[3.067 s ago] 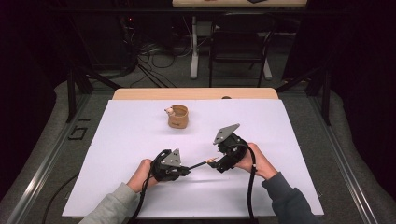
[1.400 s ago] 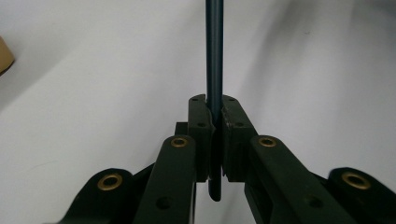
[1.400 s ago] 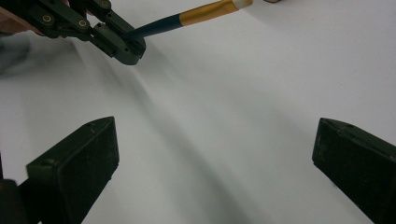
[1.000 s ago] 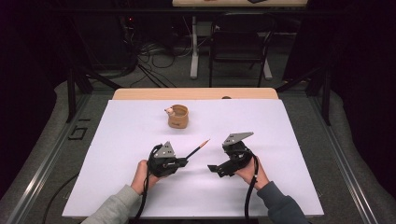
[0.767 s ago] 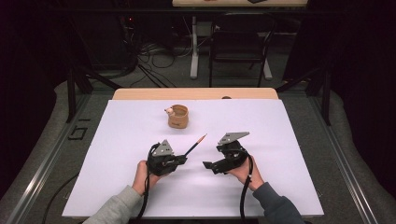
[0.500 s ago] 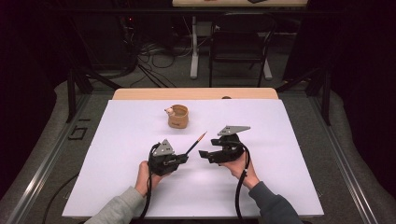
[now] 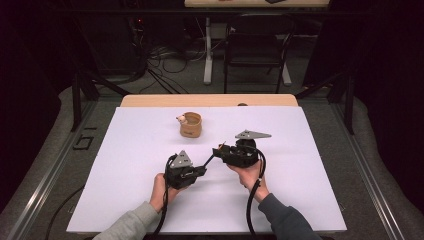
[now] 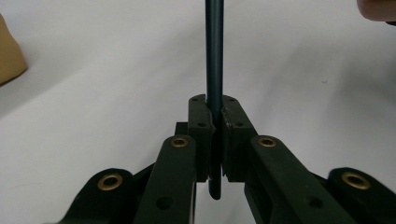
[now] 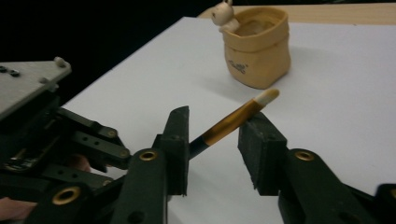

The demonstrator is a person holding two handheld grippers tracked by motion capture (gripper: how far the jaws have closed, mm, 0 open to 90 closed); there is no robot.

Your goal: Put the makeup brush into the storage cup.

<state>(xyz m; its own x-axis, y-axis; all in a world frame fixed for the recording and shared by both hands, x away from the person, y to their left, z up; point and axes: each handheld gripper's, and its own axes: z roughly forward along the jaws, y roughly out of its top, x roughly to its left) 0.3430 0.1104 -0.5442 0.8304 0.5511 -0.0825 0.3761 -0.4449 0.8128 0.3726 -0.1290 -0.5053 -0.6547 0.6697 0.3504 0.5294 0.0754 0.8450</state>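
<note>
Fingers (image 8: 201, 135) of the left gripper (image 7: 200, 171) pinch the brush (image 9: 233, 122), right gripper (image 9: 215, 149) spread around its tip, near the cup (image 7: 190, 124).

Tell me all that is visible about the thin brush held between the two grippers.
The brush is a slim stick with a dark handle, a golden band and a pale tip. The left gripper is shut on the dark handle near its end. The golden part passes between the open jaws of the right gripper, close to one jaw. It is held above the white table, slanting, its tip toward the tan pot.
</note>
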